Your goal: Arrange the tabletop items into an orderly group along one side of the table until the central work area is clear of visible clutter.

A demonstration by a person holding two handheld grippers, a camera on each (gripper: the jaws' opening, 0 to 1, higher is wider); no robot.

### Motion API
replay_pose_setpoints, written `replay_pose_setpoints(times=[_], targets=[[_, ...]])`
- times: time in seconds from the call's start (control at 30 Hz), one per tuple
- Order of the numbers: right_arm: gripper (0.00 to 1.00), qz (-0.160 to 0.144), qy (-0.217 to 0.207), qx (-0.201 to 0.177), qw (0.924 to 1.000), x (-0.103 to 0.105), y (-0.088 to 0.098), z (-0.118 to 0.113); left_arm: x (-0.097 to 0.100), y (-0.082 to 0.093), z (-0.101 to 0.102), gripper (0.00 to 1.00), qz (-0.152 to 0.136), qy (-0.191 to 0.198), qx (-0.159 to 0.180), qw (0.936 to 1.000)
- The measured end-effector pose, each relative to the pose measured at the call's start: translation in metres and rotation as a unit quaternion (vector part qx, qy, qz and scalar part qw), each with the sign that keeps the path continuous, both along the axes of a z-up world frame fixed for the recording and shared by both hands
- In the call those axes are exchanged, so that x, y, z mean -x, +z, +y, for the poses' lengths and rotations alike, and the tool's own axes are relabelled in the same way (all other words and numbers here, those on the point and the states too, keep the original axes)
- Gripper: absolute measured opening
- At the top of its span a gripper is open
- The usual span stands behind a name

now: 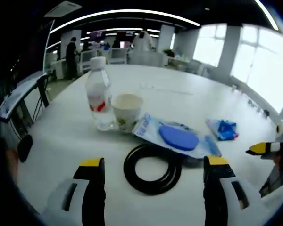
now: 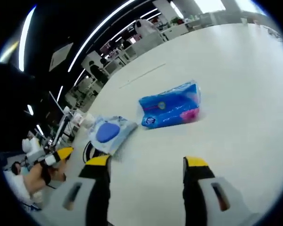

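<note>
Left claw [image 1: 152, 168]: jaws wide apart, empty, above the white bench [image 1: 179, 99]. Black cable coil [image 1: 153, 167] lies between its jaws; beyond it, wipes pouch [image 1: 175, 137], paper cup [image 1: 127, 109], water bottle [image 1: 99, 94]. Right claw [image 2: 147, 164]: open, empty, near the blue packet [image 2: 171, 106].

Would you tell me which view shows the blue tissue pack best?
The right gripper view: the tissue pack lies whole and large ahead of the open jaws. The left gripper view shows it small, off to the side.
</note>
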State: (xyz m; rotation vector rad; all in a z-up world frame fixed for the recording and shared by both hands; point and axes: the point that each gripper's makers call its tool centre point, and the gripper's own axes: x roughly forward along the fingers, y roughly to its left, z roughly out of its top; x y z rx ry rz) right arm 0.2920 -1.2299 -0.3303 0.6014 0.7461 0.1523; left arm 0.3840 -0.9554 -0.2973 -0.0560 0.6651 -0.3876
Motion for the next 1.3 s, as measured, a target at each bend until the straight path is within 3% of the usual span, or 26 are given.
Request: replay_pose_setpoints(times=[0.3, 0.63, 0.97, 1.3], targets=[[0.58, 0.01, -0.013, 0.004, 0.9999, 0.008, 0.003, 0.001, -0.017, 0.002, -0.005, 0.8, -0.002, -0.022, 0.011, 0.9997], [0.54, 0.019, -0.007, -0.016, 0.9997, 0.006, 0.004, 0.028, -0.033, -0.013, -0.005, 0.76, 0.017, -0.035, 0.009, 0.9992], [0.47, 0.024, -0.018, -0.045, 0.9985, -0.006, 0.005, 0.044, -0.057, -0.016, -0.006, 0.72, 0.021, -0.036, 0.026, 0.9988], [0.45, 0.032, -0.037, -0.076, 0.9959, -0.025, 0.0, 0.061, -0.067, -0.024, -0.008, 0.67, 0.035, -0.029, 0.042, 0.9981]])
